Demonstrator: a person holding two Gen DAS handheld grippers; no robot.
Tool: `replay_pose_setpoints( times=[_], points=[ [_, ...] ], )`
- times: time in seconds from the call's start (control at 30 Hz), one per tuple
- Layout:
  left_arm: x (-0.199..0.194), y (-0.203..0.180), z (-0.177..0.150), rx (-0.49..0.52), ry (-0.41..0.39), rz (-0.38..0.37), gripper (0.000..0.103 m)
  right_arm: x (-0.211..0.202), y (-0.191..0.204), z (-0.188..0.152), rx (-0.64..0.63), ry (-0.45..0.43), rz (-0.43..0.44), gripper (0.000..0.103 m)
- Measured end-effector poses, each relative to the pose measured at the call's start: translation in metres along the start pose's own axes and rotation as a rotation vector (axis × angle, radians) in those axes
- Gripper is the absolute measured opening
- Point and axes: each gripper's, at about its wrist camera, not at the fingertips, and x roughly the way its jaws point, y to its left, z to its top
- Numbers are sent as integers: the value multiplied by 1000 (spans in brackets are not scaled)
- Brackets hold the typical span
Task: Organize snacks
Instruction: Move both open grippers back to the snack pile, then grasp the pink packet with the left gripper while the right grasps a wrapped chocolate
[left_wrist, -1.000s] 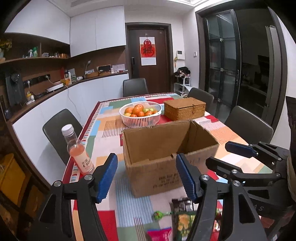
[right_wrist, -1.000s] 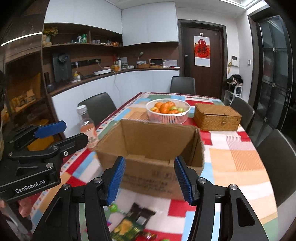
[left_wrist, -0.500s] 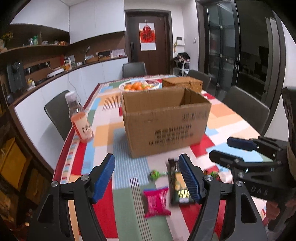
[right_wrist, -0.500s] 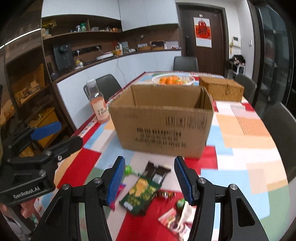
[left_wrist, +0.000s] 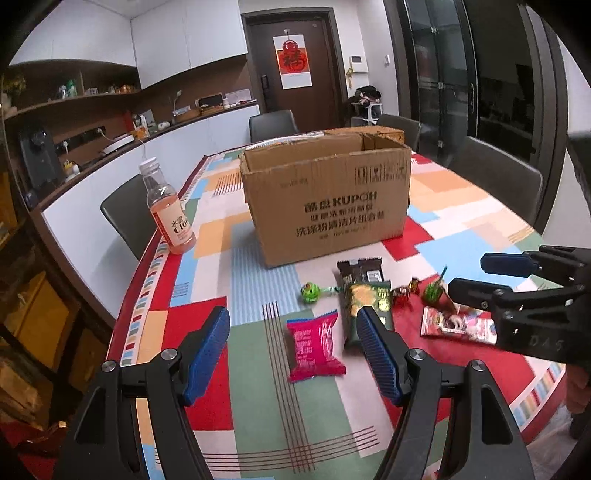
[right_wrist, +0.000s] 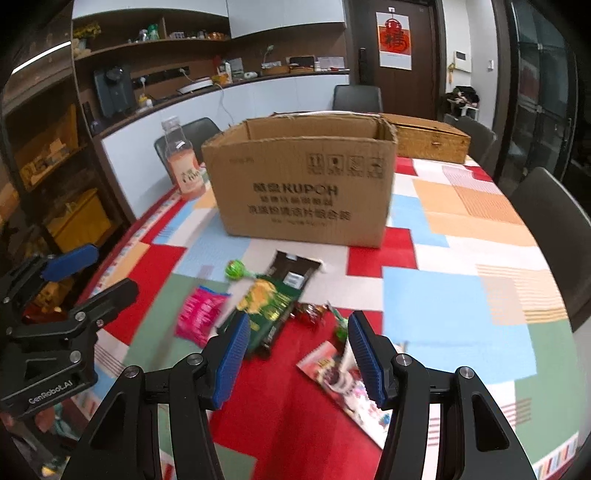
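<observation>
Both grippers empty, jaws apart: left gripper (left_wrist: 293, 347) just widened, over pink snack packet (left_wrist: 314, 345); right gripper (right_wrist: 297, 352) narrower, above green chip bag (right_wrist: 267, 308). Open cardboard box (left_wrist: 328, 201) stands behind snacks on patchwork table (left_wrist: 258, 417); drink bottle (left_wrist: 168, 214) left.

On the table (left_wrist: 461, 206), the box (left_wrist: 328, 206) stands mid-table; the bottle (left_wrist: 168, 214) stands by the left edge; the snack packets (left_wrist: 314, 345) lie before the box, toward the near edge.
</observation>
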Motion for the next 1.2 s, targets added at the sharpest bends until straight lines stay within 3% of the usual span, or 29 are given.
replay_pose_setpoints(
  times=[0.2,0.53,1.2],
  points=[
    [17,1,-13,-2,53,-23,70,17,7,-12,6,57,91,56],
    [57,3,-19,-25,142,-52,66,66,0,-12,36,151,128,54],
    [116,7,-25,-118,274,-148,48,109,-18,0,70,173,63,45]
  ],
)
